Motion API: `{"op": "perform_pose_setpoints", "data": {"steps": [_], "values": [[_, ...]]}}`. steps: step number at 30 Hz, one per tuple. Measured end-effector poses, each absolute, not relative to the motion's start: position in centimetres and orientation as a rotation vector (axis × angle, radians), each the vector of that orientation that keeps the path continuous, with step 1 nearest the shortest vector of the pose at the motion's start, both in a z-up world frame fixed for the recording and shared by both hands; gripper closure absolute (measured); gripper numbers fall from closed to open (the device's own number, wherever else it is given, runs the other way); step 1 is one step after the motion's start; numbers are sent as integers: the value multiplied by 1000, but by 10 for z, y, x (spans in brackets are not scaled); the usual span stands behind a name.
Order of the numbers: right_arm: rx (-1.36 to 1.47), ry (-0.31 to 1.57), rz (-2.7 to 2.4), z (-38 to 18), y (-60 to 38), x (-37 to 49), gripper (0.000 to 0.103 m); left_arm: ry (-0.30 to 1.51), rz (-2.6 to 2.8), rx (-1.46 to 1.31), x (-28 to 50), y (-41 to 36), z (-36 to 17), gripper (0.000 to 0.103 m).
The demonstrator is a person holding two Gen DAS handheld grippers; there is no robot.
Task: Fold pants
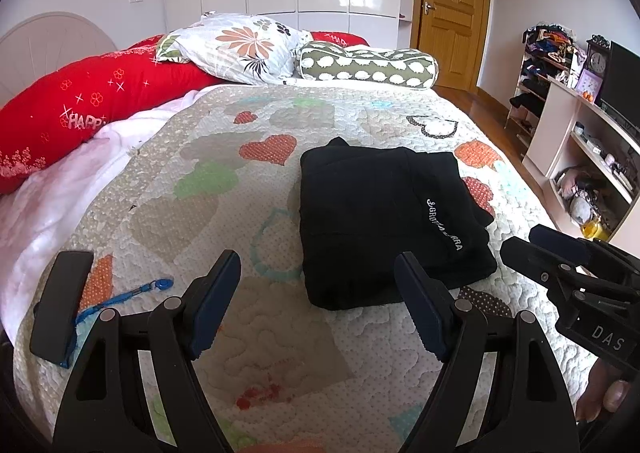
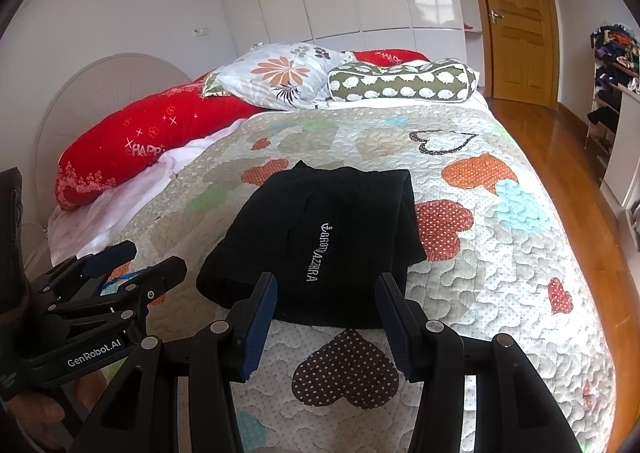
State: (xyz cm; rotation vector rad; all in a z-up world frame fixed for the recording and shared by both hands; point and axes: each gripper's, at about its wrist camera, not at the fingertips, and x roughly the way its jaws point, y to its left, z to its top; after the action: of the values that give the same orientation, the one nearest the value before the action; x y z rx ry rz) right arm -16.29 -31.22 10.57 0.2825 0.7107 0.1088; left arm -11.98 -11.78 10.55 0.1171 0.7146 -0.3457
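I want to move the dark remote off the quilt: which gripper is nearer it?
Left. The left gripper hovers open just right of the remote; the right gripper is farther right, past the folded black pants.

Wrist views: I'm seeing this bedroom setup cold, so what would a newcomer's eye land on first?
The black pants, folded into a compact bundle with white lettering, lie mid-quilt, dark against its pastel hearts. Behind them a long red pillow runs along the headboard side. In the foreground, the left gripper and right gripper both hang open, holding nothing, near the bundle's closest edge.
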Motion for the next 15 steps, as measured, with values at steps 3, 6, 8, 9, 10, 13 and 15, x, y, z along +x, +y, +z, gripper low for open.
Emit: {"op": "perform_pose_setpoints", "data": {"steps": [3, 6, 8, 9, 10, 13, 15], "values": [[282, 712, 108, 106, -312, -163, 53, 719, -347, 117, -120, -118, 104, 23], [285, 718, 109, 104, -311, -163, 53, 721, -350, 120, -122, -119, 103, 23], [285, 720, 110, 104, -311, -164, 53, 725, -352, 120, -122, -120, 102, 23], [285, 721, 110, 104, -311, -164, 53, 728, -354, 117, -121, -119, 102, 23], [285, 722, 110, 104, -311, -164, 53, 730, -355, 114, -121, -119, 102, 23], [285, 723, 109, 103, -310, -165, 53, 737, -358, 109, -120, -118, 101, 23], [286, 725, 109, 103, -310, -165, 53, 738, -361, 104, -120, -118, 101, 23]]}}
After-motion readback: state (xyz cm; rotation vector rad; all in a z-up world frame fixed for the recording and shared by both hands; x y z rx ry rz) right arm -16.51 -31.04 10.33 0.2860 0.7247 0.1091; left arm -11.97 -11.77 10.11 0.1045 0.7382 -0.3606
